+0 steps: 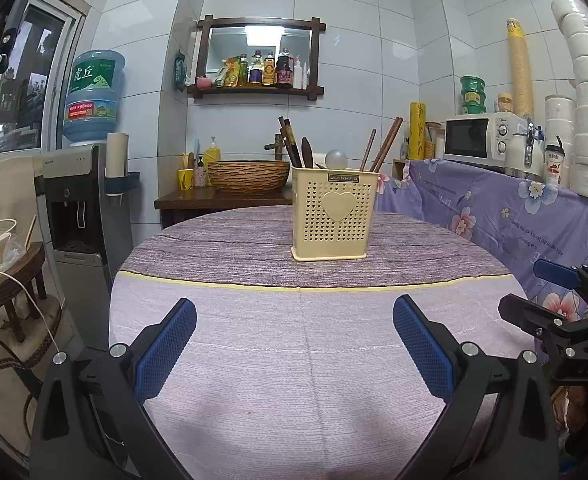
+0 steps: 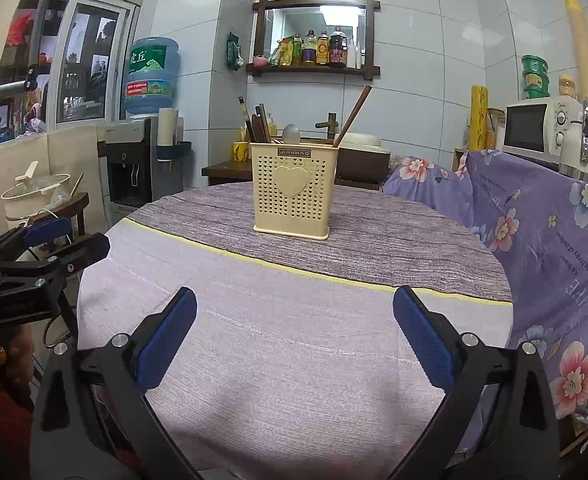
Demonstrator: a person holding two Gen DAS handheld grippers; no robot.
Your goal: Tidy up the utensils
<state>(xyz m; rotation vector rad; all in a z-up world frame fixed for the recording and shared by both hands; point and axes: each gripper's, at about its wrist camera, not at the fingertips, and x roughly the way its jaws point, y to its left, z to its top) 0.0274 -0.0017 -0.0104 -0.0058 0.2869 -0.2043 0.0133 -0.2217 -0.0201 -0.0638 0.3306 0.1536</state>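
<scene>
We see the left gripper [image 1: 294, 320] low in the frame, its blue-padded fingers [image 1: 166, 348] spread wide over the lilac tablecloth [image 1: 294, 380] with nothing between them. At centre, well beyond them, a cream utensil holder [image 1: 334, 216] stands upright on the cloth, holding chopsticks [image 1: 386, 144] and a spoon [image 1: 336, 159]. At the right edge the right gripper [image 1: 558, 292] shows beside the table.
</scene>
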